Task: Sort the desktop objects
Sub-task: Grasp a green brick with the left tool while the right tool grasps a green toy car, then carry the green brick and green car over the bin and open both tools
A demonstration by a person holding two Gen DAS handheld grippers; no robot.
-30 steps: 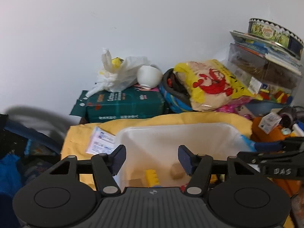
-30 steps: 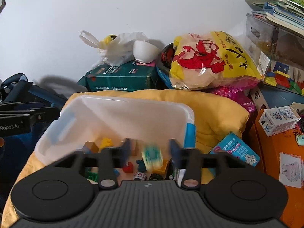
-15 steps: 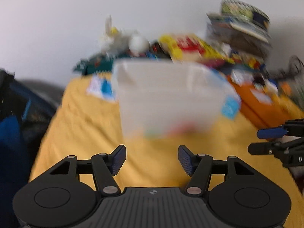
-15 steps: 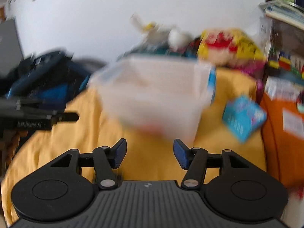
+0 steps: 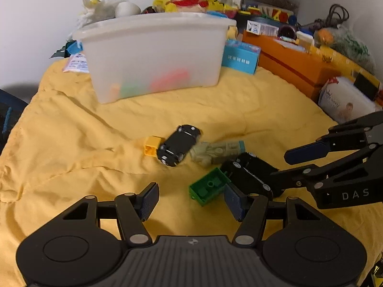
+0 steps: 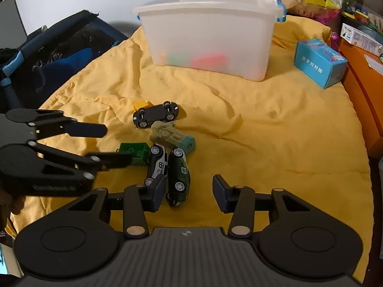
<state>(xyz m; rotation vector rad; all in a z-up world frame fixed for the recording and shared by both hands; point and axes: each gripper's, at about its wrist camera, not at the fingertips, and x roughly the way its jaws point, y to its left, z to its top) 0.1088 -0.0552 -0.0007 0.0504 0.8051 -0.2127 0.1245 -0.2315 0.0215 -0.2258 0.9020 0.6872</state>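
Small toys lie on a yellow cloth (image 5: pixel 59 143): an overturned black toy car (image 5: pixel 178 148) (image 6: pixel 155 113), a small yellow block (image 5: pixel 151 145), a pale green toy vehicle (image 5: pixel 216 153) (image 6: pixel 171 137), a green brick (image 5: pixel 208 189) (image 6: pixel 135 153), a white toy car (image 6: pixel 158 165) and a dark green toy car (image 6: pixel 179 177). A translucent white bin (image 5: pixel 153 55) (image 6: pixel 210 31) stands behind them with coloured toys inside. My left gripper (image 5: pixel 191 202) is open, with the green brick between its fingers. My right gripper (image 6: pixel 189 192) is open around the dark green car.
A blue carton (image 6: pixel 319 63) lies right of the bin. An orange box (image 5: pixel 294 67) and clutter line the right side. A dark blue bag (image 6: pixel 55 45) sits at the left. Snack bags and boxes stand against the wall behind the bin.
Both grippers have pulled back from above the bin and dropped low over the cloth. The toys on the cloth have come into view. A toy seen between the right fingers is gone.
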